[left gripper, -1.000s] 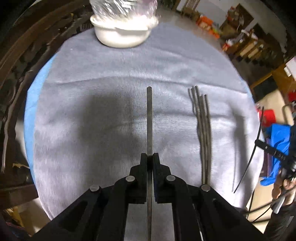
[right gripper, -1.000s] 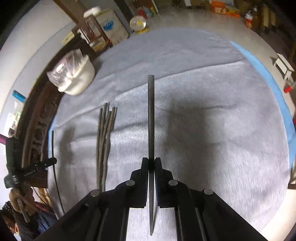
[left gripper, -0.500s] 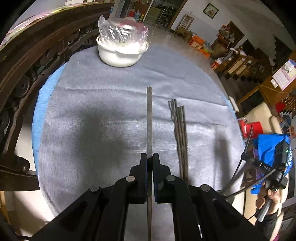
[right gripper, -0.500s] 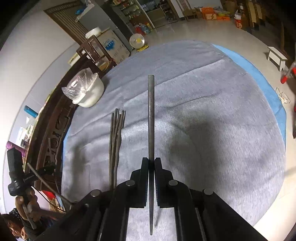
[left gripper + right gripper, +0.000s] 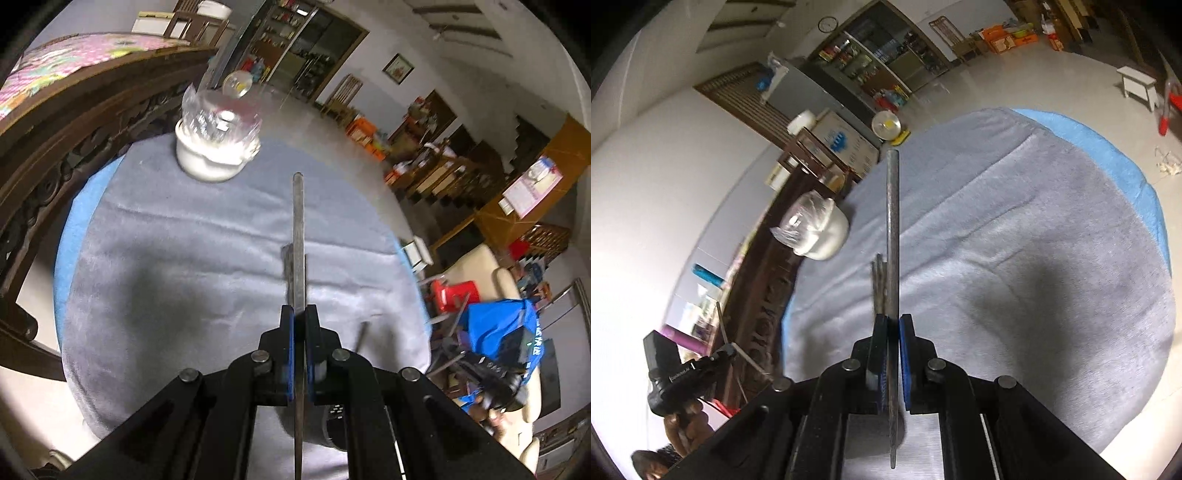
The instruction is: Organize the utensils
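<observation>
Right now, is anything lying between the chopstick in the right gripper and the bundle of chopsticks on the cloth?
Nothing visible. The right gripper holds its chopstick above the bundle, with only bare grey cloth around. The white bowl stands off to the side.

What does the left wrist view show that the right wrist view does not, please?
Only the left wrist view shows the left gripper shut on its chopstick, a framed picture and a red stool. Only the right wrist view shows the right gripper shut on its own chopstick, a wall clock and a white stool. Both show the grey cloth, the wrapped white bowl and chopsticks lying on the cloth.
</observation>
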Tool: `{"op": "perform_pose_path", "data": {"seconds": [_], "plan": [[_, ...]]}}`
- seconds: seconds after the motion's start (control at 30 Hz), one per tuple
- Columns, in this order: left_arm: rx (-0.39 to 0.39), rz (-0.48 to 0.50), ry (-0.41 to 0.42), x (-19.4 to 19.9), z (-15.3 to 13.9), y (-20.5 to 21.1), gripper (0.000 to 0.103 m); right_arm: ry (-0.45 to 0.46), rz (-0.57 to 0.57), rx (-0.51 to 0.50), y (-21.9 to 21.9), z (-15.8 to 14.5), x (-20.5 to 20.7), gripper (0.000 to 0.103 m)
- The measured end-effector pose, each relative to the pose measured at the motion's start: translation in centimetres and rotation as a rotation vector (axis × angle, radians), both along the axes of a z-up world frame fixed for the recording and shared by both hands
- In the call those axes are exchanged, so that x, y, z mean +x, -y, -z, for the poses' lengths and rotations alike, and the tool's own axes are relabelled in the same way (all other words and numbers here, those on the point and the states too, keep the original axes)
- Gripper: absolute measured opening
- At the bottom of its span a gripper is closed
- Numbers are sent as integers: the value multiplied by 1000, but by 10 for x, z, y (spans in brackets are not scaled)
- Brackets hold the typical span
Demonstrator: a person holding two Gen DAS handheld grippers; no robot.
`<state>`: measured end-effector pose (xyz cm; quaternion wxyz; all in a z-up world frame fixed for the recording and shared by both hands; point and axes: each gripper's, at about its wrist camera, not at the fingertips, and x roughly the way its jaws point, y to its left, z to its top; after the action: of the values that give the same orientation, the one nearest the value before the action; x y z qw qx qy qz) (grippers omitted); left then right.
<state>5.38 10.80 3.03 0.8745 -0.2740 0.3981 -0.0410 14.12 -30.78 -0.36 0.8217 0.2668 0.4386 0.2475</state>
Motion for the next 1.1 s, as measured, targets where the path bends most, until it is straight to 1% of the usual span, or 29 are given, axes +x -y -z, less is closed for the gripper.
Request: {"op": "perform_pose_path", "data": {"seconds": [0.17,0.33,0.47,0.6,0.73,0.9,1.03,1.1], "plan": [[-22,-11,52,-5,-16,2,5,10,5,51,1,-1,-6,7],[-63,-6,99,-5,-23,7,5,17,17,138,3,-1,-7,7],[-79,-9,147,-6,-28,14,5,35,21,162,-3,-3,-7,7],[-62,-8,168,-3,-27,25,5,46,14,160,-16,-2,-5,7],[-51,14,156,1,-22,35,5,47,0,159,-27,1,-2,7],[-37,19,163,0,-20,38,5,80,-18,160,-27,-9,-7,7],[-22,9,177,0,-19,44,5,113,9,146,-20,-17,-14,7],[-1,-5,188,-2,-20,47,5,131,47,140,-12,-19,-18,7]]}}
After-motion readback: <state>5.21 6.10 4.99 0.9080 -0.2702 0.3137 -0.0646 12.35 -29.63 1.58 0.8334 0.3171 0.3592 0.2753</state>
